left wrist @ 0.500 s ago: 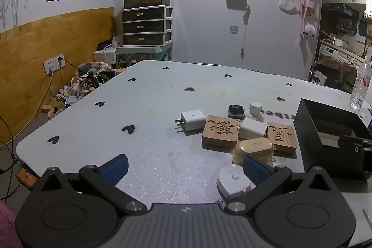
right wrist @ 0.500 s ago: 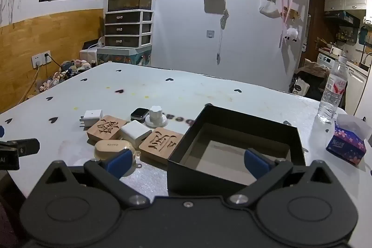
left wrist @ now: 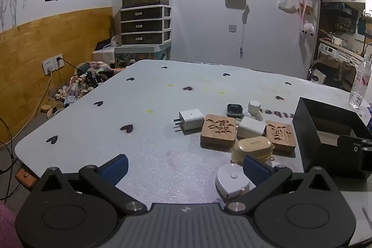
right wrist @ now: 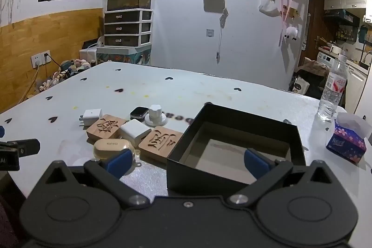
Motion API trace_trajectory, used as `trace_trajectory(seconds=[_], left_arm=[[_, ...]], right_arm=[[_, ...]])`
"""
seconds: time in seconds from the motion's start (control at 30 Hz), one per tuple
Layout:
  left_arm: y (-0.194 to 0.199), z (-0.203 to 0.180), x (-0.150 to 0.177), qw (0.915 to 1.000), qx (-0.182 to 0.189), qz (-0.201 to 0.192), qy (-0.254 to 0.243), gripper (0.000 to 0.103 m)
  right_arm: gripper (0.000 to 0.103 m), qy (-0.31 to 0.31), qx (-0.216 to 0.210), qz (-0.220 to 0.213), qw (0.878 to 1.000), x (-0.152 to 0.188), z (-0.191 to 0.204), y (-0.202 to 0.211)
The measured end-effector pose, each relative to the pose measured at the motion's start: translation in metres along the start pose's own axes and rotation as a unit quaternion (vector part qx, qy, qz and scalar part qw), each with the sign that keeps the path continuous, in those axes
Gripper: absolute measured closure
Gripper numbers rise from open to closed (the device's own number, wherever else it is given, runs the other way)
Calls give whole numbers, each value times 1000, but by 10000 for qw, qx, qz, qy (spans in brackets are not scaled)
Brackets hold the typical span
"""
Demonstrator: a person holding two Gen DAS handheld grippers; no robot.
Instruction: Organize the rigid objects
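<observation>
Both my grippers hover low over the tabletop, left gripper and right gripper with fingers spread wide, holding nothing. The clutter sits left of the black box: two wooden blocks, chargers, tan case, watch. A tape measure lies just beside my left gripper's right finger.

Clustered on the white table: white charger with prongs leftward, two carved wooden blocks lying flat, white cube between them, tan earbud case, watch, white knob, heart-shaped tape measure. Right of them, open black box, empty.
</observation>
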State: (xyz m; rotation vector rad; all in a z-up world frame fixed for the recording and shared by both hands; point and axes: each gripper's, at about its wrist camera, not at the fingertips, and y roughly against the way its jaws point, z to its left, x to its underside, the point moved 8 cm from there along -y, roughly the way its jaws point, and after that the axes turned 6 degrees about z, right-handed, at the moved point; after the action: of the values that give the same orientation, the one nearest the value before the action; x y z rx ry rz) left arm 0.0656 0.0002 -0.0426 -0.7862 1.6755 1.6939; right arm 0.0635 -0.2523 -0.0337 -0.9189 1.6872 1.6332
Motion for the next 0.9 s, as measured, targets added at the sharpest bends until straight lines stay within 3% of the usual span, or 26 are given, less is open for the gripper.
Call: trace_trajectory(seconds=[0.9], left_arm=[[-9, -10, 4, 10000, 11, 35, -11, 0]], right_arm=[[0, -23, -12, 30, 10000, 0, -1, -1]])
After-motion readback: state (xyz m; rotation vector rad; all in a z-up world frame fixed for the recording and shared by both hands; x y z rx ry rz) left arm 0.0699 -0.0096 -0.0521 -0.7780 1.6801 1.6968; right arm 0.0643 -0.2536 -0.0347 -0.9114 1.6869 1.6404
